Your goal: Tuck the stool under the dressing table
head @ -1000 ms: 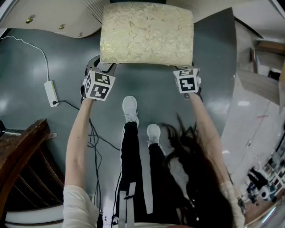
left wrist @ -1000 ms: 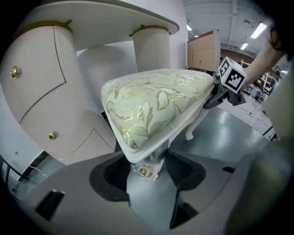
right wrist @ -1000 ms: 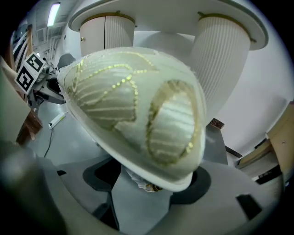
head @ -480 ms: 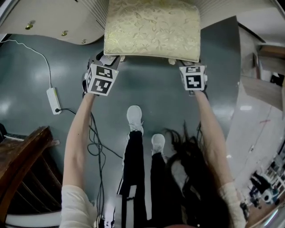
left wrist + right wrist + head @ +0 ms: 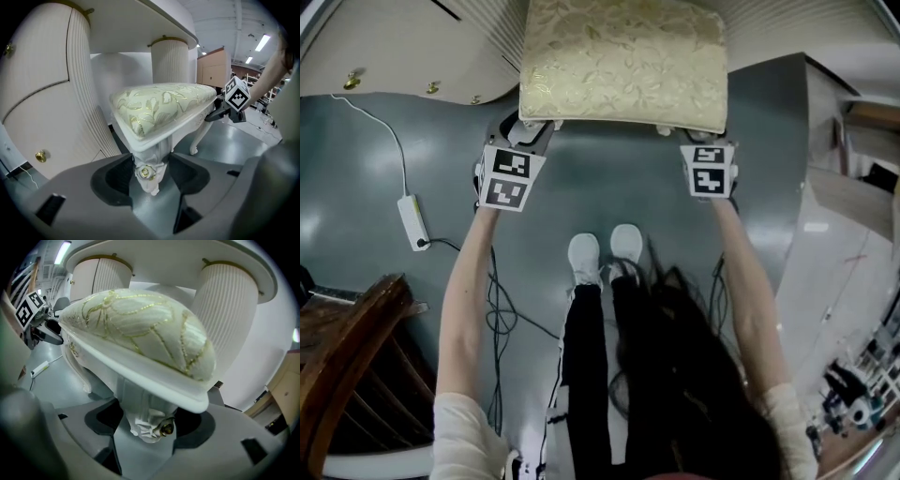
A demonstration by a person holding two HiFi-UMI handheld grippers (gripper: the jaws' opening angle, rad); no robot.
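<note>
A stool [image 5: 623, 61] with a cream, gold-patterned cushion stands partly under the cream dressing table [image 5: 412, 47], in the gap between the table's ribbed pedestals [image 5: 225, 301]. My left gripper [image 5: 528, 133] is shut on the stool's near left leg [image 5: 150, 171], a white carved leg with a gold rosette that fills the space between both jaws. My right gripper [image 5: 694, 138] is likewise shut on the near right leg [image 5: 147, 423], just under the seat rim. The left gripper view shows the right gripper's marker cube [image 5: 236, 93] across the stool. The stool's far legs are hidden.
A white power strip [image 5: 411, 220] with its cable lies on the grey floor at left. A dark wooden chair [image 5: 347, 356] stands at lower left. The person's white shoes [image 5: 602, 251] are just behind the stool. Boards and a ledge [image 5: 844, 187] stand to the right.
The stool has slid farther in under the table, both grippers going with it. The person's feet have come forward and now stand side by side.
</note>
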